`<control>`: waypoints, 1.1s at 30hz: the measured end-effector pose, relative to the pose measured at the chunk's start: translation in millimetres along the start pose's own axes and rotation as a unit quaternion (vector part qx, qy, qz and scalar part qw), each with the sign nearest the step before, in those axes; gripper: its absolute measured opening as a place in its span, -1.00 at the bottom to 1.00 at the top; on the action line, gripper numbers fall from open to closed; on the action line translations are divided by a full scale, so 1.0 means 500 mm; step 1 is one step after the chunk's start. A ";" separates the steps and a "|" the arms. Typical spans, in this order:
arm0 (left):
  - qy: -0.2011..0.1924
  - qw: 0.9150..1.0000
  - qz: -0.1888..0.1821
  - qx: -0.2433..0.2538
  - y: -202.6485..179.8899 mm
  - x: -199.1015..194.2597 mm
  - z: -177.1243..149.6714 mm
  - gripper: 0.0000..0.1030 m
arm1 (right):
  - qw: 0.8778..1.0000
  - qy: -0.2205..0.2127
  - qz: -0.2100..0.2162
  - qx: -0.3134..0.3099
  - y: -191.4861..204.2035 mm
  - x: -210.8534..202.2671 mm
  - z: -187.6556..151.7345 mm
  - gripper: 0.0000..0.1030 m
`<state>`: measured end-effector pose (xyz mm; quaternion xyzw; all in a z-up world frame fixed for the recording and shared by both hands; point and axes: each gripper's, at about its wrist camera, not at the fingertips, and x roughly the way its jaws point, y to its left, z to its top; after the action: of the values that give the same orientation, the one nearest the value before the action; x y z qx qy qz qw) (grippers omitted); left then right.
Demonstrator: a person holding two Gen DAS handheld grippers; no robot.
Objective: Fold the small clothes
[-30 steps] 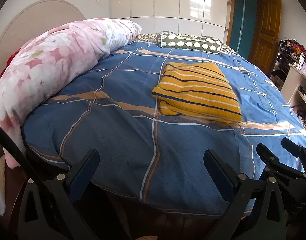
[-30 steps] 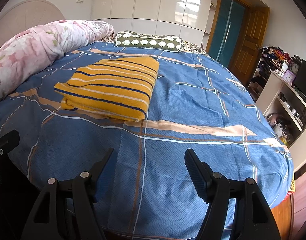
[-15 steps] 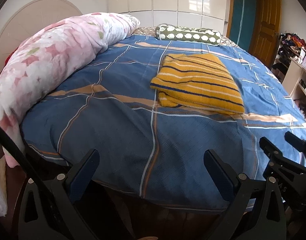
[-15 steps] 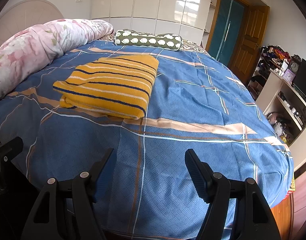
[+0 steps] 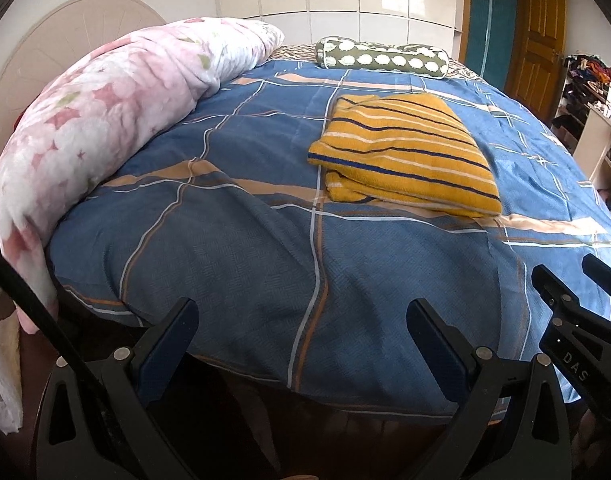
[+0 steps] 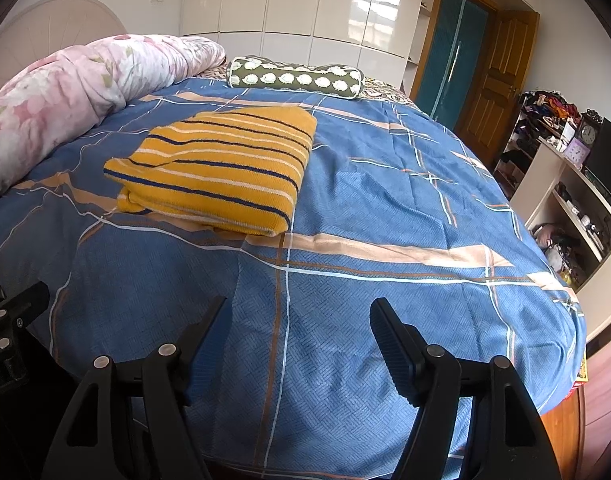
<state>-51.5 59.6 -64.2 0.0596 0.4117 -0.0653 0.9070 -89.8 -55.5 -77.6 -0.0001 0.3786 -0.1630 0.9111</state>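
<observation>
A yellow knit garment with dark blue and white stripes (image 5: 405, 156) lies folded in a neat rectangle on the blue plaid bedspread (image 5: 245, 248); it also shows in the right wrist view (image 6: 217, 172). My left gripper (image 5: 301, 320) is open and empty, held near the bed's front edge, well short of the garment. My right gripper (image 6: 299, 316) is open and empty too, over the front of the bedspread (image 6: 385, 200). The right gripper's side shows at the right edge of the left wrist view (image 5: 565, 320).
A rolled pink floral quilt (image 5: 105, 120) lies along the bed's left side. A green bolster pillow (image 5: 381, 58) lies at the far end. White shelves with clutter (image 6: 577, 184) stand to the right, and a wooden door (image 6: 501, 76) is beyond.
Both grippers have drawn back a little from the bed and stayed open. The folded garment has not moved.
</observation>
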 end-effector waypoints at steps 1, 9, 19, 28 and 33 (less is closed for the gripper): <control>0.000 1.000 -0.002 0.001 -0.001 -0.001 0.000 1.00 | 1.000 -0.001 -0.001 0.001 -0.001 0.000 0.000 0.46; -0.026 0.999 -0.038 0.001 -0.006 -0.022 0.001 1.00 | 1.000 -0.016 -0.015 0.007 -0.007 -0.010 0.004 0.46; -0.071 0.996 -0.054 0.013 -0.019 -0.063 0.002 1.00 | 0.997 -0.058 -0.040 0.018 -0.025 -0.039 0.014 0.47; -0.061 0.998 -0.027 0.016 -0.021 -0.055 0.002 1.00 | 0.997 -0.054 -0.048 0.024 -0.034 -0.035 0.015 0.53; -0.048 0.999 -0.022 0.008 -0.011 -0.043 0.000 1.00 | 0.997 -0.053 -0.047 0.019 -0.029 -0.033 0.013 0.53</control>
<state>-66.4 55.5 -48.6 0.0550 0.3686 -0.0914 0.9234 -100.6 -65.1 -59.9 -0.0093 0.3267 -0.2124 0.9209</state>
